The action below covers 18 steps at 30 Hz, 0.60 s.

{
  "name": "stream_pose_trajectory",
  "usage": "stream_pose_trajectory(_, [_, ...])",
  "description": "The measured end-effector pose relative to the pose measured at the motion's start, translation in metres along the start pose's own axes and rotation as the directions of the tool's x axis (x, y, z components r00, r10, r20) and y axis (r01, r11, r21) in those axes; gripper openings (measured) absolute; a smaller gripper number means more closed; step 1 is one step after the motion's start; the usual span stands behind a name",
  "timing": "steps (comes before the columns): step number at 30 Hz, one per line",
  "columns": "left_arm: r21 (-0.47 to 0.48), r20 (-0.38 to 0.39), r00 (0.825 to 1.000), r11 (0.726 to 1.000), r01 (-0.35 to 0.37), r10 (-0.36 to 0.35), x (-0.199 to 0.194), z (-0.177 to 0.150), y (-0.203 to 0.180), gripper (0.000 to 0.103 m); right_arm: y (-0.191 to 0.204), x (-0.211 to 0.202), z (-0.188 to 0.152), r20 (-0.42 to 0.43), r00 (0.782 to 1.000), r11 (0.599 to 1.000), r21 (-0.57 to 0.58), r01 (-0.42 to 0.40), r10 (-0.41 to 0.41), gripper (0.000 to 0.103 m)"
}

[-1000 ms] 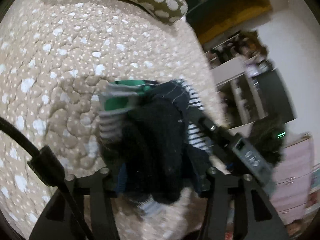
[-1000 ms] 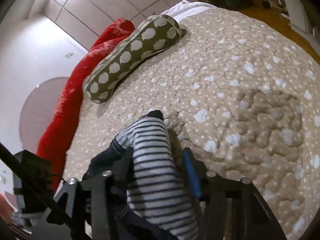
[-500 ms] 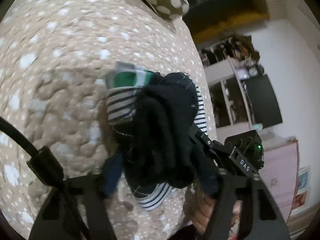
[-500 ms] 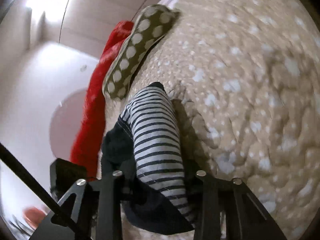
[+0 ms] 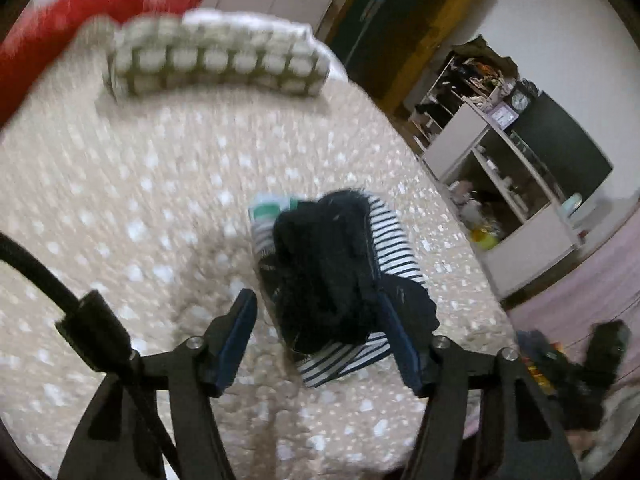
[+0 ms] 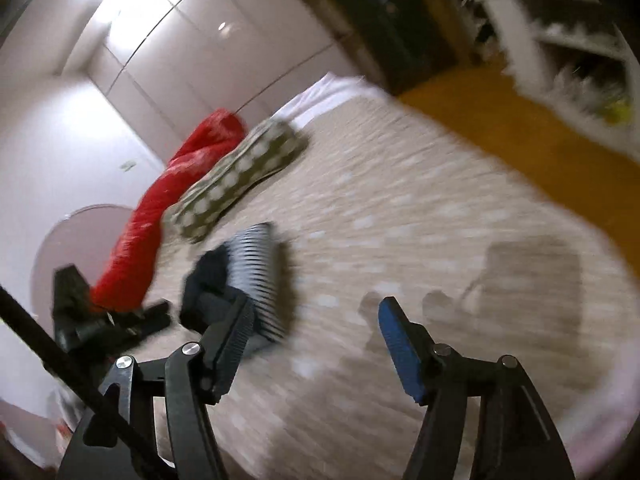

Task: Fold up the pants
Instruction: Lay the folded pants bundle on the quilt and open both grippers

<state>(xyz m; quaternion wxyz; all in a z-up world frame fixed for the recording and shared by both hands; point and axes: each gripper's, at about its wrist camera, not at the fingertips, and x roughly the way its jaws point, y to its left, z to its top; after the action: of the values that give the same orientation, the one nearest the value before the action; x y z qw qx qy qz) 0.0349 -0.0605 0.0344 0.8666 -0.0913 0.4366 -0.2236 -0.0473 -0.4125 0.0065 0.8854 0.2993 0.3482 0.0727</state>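
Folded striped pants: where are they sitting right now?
The folded striped pants lie on the spotted bedspread, centre of the left wrist view, short of the dotted bolster pillow; lower left in the right wrist view.

Pants (image 5: 336, 280): small folded bundle, navy fabric bunched on top, navy/white striped layers beneath, green-white band at far end. Lying on the beige spotted bedspread (image 5: 120, 200), near its middle-right edge; blurred in right-wrist view.

The right gripper (image 6: 316, 320) is seen with jaws opening and nothing between them, above a spotted beige bedspread (image 6: 420, 208). To its left the folded striped pants (image 6: 244, 284) lie, apparently released; everything is motion-blurred. A dotted olive pillow (image 6: 240, 176) and red blanket (image 6: 160, 208) are seen behind.
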Motion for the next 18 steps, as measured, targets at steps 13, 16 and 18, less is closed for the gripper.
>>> stream_pose_trajectory(13, [0.080,0.035,0.999,0.997,-0.013,0.010,-0.009,-0.011,-0.060,0.067,-0.104,-0.162,-0.058,0.124,0.969,0.969,0.152,0.194,-0.213,0.076])
stream_pose_trajectory(16, [0.112,0.043,0.999,0.993,-0.026,0.021,-0.013,-0.015,-0.069,0.069,-0.091,-0.139,-0.057,0.093,0.981,0.981,0.115,0.159,-0.170,0.076])
stream_pose_trajectory(18, [0.126,0.049,0.998,0.991,-0.038,0.032,-0.015,-0.018,-0.071,0.071,-0.082,-0.129,-0.058,0.076,0.986,0.986,0.083,0.143,-0.149,0.076])
